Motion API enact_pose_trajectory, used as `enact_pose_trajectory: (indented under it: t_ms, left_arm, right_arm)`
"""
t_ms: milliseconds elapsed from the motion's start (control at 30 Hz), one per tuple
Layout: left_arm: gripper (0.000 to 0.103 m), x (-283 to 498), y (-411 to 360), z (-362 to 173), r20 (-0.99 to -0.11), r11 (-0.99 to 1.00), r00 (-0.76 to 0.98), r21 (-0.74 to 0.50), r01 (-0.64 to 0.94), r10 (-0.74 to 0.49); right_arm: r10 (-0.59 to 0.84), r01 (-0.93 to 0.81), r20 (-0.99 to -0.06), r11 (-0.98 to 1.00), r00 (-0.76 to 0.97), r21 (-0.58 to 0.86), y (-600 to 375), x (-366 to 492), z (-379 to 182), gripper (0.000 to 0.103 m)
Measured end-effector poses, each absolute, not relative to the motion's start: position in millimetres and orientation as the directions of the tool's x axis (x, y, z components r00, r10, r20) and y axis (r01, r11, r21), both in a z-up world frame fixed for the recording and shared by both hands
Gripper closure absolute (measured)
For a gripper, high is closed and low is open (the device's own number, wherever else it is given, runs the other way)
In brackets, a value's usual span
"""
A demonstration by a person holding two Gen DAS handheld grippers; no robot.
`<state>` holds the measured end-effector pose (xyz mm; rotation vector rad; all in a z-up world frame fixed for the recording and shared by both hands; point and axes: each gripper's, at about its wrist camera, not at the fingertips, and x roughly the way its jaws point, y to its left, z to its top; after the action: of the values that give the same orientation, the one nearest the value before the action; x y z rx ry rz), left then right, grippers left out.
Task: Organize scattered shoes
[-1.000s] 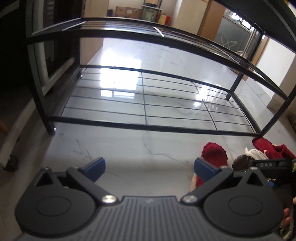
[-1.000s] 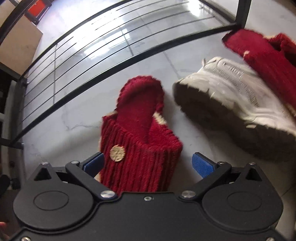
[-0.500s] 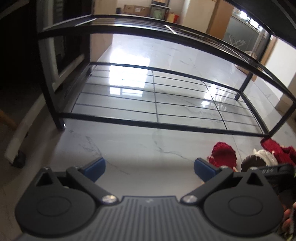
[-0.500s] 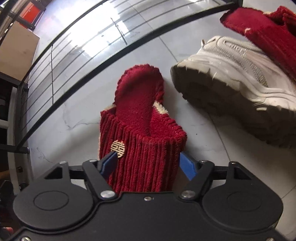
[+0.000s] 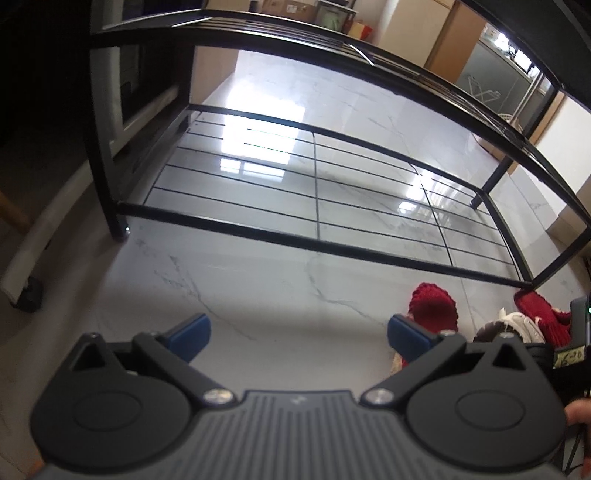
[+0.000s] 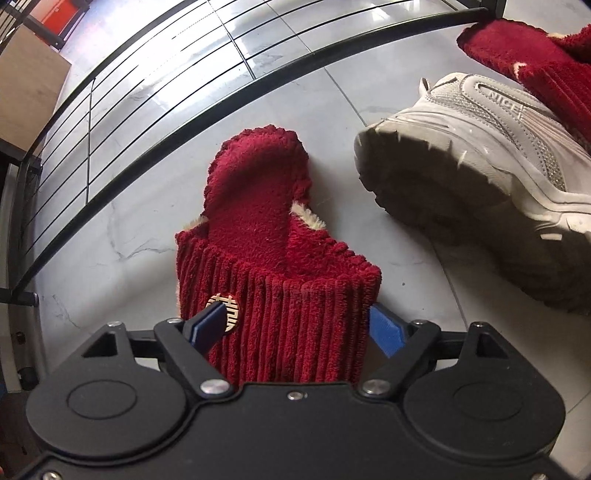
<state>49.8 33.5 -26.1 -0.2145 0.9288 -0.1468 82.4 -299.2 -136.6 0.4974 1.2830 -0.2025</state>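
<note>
The right gripper (image 6: 299,326) clamps the red slipper (image 6: 273,258) beside a white sneaker (image 6: 480,147). The left gripper (image 5: 299,332) hangs spread apart over bare floor (image 5: 258,288) near the shoe rack (image 5: 317,221)

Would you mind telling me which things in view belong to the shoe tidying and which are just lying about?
Part of the job: red slipper clamped in the right gripper; white sneaker; second red slipper; black shoe rack; left gripper, open.

Just lying about: cardboard boxes; red box.
</note>
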Motion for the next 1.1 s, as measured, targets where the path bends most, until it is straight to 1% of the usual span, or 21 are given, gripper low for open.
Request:
enact_pose_trajectory:
  t_ms: [167,233,333,433,567,800,900,1100]
  left_arm:
    - [0.001,51,35,-28,-0.783,0.968,0.584,-0.249,0.026,-0.217]
    - [0.001,51,36,-29,-0.784,0.968,0.581,-0.251,0.021,-0.216]
    - [0.001,52,38,-29,-0.789,0.969,0.579,-0.248,0.01,-0.207]
    - [0.001,53,40,-30,-0.792,0.97,0.578,-0.243,0.001,-0.199]
    - [0.001,52,42,-30,-0.792,0.968,0.577,-0.249,-0.005,-0.201]
    - [0.001,52,46,-27,-0.788,0.967,0.583,-0.254,-0.017,-0.197]
    - [0.001,53,50,-25,-0.784,0.965,0.589,-0.261,-0.025,-0.197]
    - [0.001,53,59,-21,-0.781,0.961,0.594,-0.273,-0.048,-0.192]
  right_arm:
    - [0.103,0.403,-0.953,0.889,0.285,0.217,-294,81,-136,0.014]
    - [0.102,0.405,-0.953,0.888,0.284,0.216,-293,81,-136,0.008]
    - [0.087,0.41,-0.952,0.888,0.292,0.207,-293,81,-134,0.006]
    - [0.087,0.411,-0.952,0.888,0.295,0.208,-292,81,-135,0.006]
    - [0.143,0.398,-0.946,0.881,0.292,0.256,-287,78,-142,0.005]
    - [0.088,0.271,-0.957,0.948,0.278,0.165,-261,83,-147,0.005]
    - [0.092,0.218,-0.952,0.963,0.291,0.159,-253,84,-145,0.005]
    - [0.147,0.105,-0.95,0.978,0.277,0.181,-222,82,-144,0.005]
